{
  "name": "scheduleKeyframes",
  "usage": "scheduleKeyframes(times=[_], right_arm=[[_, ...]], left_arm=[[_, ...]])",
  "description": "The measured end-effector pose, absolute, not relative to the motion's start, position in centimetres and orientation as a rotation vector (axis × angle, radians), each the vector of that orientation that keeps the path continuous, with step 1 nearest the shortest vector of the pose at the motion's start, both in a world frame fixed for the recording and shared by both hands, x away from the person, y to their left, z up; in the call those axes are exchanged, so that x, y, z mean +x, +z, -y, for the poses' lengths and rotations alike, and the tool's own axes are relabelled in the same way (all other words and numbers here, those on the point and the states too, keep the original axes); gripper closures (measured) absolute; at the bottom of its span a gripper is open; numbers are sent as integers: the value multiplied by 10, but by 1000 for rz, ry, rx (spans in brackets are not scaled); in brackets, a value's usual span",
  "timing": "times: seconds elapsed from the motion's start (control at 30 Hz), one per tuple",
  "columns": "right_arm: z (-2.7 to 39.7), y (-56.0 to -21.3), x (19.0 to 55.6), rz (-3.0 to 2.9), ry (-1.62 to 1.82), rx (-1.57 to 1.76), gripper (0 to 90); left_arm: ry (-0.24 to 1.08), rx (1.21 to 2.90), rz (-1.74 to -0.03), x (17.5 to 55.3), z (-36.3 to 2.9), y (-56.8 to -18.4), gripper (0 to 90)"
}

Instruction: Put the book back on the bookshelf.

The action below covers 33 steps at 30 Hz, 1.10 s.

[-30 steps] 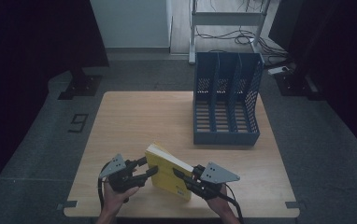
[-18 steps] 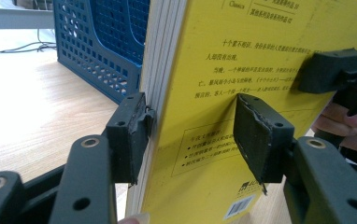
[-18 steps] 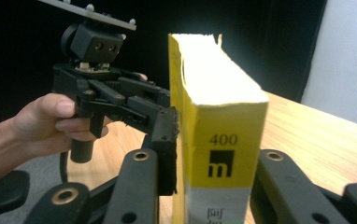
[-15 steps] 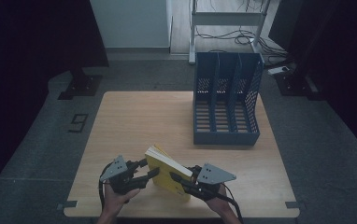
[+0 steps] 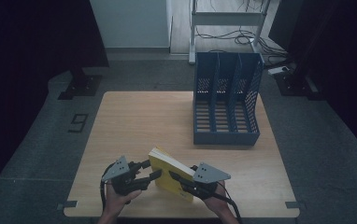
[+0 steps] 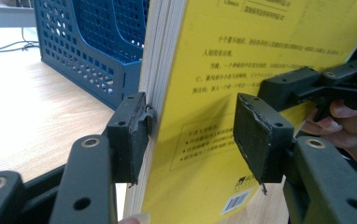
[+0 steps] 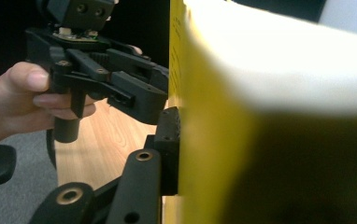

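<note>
We are clamping the right gripper (image 5: 179, 177) tight on the yellow book (image 5: 169, 173), its one visible pad (image 7: 168, 149) pressing flat against the cover in the right gripper view, so that the book is standing on edge rather than lying flat. We are holding it upright, it seems, because the slots of the blue file rack (image 5: 225, 103) take things standing.

Our left gripper (image 6: 188, 135) is straddling the same book from the other side. In the left gripper view one pad (image 6: 132, 135) is touching the page edges, while the other pad (image 6: 256, 137) is standing clear of the back cover; the jaws have just been closing a little with the book between them, but they are not yet gripping it. We judge this hand to be steadying the book, or preparing to take a share of its weight.

The book is sitting at the near edge of the wooden table (image 5: 139, 116), well apart from the file rack and nearer to us than it, tilted with its spine turned towards the rack's left side. The rack is standing at the table's far right, its three compartments facing us; from the high view we are seeing nothing in them.
</note>
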State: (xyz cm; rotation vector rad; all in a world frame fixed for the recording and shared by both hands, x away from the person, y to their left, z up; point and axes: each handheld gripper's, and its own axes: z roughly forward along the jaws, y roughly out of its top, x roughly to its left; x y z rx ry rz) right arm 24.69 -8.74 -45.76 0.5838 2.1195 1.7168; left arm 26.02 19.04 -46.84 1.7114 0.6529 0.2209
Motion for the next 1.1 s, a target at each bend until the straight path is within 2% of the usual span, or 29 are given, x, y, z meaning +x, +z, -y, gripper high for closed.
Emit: scheduleKeyframes(times=[0.37,1.1], right_arm=[[95,-460,254,-2070,1763,727,742],[105,-458,256,-2011,1741,794,744]], left_arm=[[217,1703,-686,263,-194,-469,397],[176,1715,-719,268,-196,-474,386]])
